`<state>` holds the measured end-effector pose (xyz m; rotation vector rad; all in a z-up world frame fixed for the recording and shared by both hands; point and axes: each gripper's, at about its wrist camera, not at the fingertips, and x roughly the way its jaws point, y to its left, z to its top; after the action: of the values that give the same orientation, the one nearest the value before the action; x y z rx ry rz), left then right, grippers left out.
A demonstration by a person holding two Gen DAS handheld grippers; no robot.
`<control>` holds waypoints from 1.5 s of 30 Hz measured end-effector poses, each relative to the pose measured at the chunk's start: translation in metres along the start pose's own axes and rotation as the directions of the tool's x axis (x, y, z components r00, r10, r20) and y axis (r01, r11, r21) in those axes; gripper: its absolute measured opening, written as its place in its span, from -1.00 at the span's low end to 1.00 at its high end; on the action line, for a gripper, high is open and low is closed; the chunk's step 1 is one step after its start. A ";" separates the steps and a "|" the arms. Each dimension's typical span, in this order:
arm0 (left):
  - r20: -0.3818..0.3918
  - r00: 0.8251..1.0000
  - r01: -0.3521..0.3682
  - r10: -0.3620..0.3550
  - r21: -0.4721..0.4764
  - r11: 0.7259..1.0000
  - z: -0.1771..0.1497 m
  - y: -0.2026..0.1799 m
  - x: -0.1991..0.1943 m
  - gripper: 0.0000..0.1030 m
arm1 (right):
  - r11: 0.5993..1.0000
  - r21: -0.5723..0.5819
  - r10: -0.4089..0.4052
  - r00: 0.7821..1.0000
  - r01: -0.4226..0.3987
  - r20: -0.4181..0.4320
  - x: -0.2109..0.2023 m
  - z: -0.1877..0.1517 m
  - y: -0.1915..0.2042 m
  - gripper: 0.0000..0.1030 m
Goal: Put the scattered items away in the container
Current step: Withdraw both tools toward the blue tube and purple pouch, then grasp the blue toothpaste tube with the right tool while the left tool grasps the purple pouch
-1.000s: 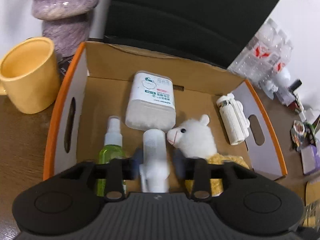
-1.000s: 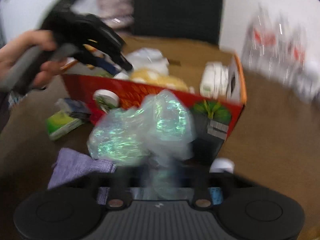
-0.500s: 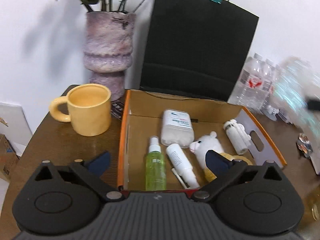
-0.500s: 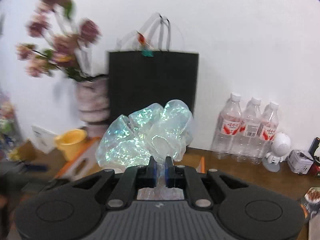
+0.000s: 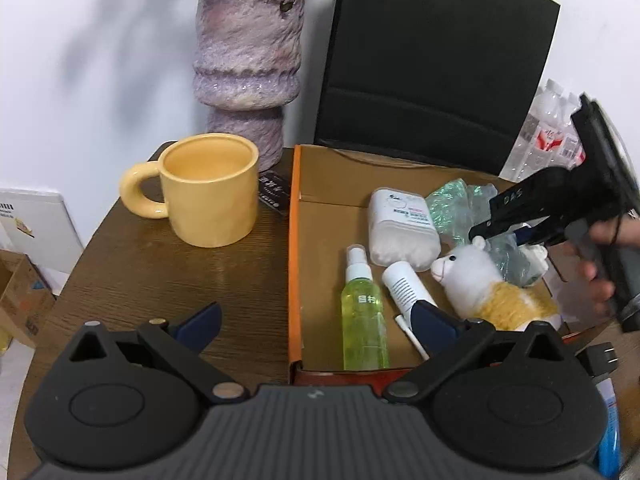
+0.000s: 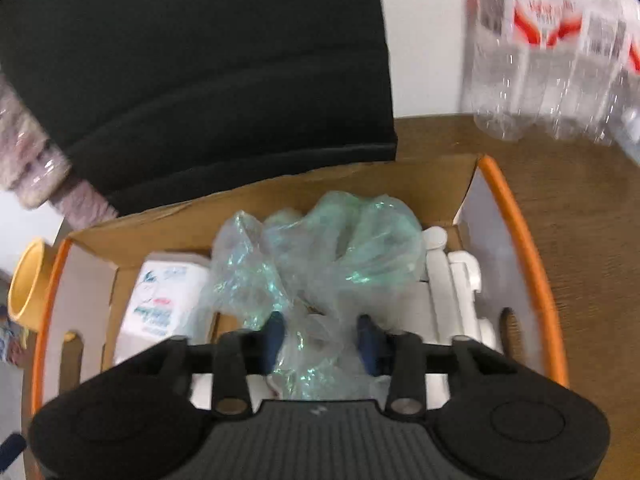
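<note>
**Crinkly bag going into the cardboard box**

My right claw [image 6: 320, 336] points down into the open cardboard box [image 6: 516, 216], its jaws opening, with the iridescent plastic bag [image 6: 320, 248] between the blue pads; the film lies loose there, and I cannot tell whether it touches them. The bag sits in the box's far right part, over a white folded gadget [image 6: 456, 292] it partly hides.

My left claw [image 5: 316, 324] is spread wide and empty over the box's near left wall, one pad over the worktop [image 5: 160, 280], the other over the box.

Writing: the green spray bottle [image 5: 364, 320] carries two white characters I cannot read. The white tub of cotton swabs [image 5: 400, 228] has a printed label too small to read. The bottled water [image 6: 560, 40] has red-and-white labels, blurred. My right claw shows pale lettering on its side, unclear.

Counted in the box: one spray bottle, one tub, one white tube [image 5: 404, 288], one plush alpaca [image 5: 476, 276], one bag, one gadget. Beside the box: one yellow mug [image 5: 208, 196], one purple vase [image 5: 248, 52] cut off at the top, one black paper bag [image 5: 436, 60]. The number of water bottles is unclear.
</note>
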<state>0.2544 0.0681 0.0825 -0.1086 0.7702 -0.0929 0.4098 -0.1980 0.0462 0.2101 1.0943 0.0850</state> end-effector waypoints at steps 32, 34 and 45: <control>-0.007 0.995 0.099 -0.098 0.088 0.991 -0.187 -0.078 -0.121 1.00 | 0.959 -0.243 0.196 0.959 -0.145 0.204 -0.173 -0.367 -0.022 0.53; -0.020 0.995 0.101 -0.100 0.105 0.989 -0.193 -0.090 -0.114 0.97 | 0.962 -0.252 0.167 0.956 -0.104 0.241 -0.182 -0.373 -0.023 0.52; -0.031 0.994 0.112 -0.109 0.167 0.980 -0.201 -0.122 -0.087 0.20 | 0.994 -0.109 0.032 0.938 0.006 0.344 -0.193 -0.360 -0.077 0.53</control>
<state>0.0465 -0.0544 0.0150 0.0107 0.7744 -0.2648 -0.0005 -0.2605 0.0393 0.1285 0.7349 0.1149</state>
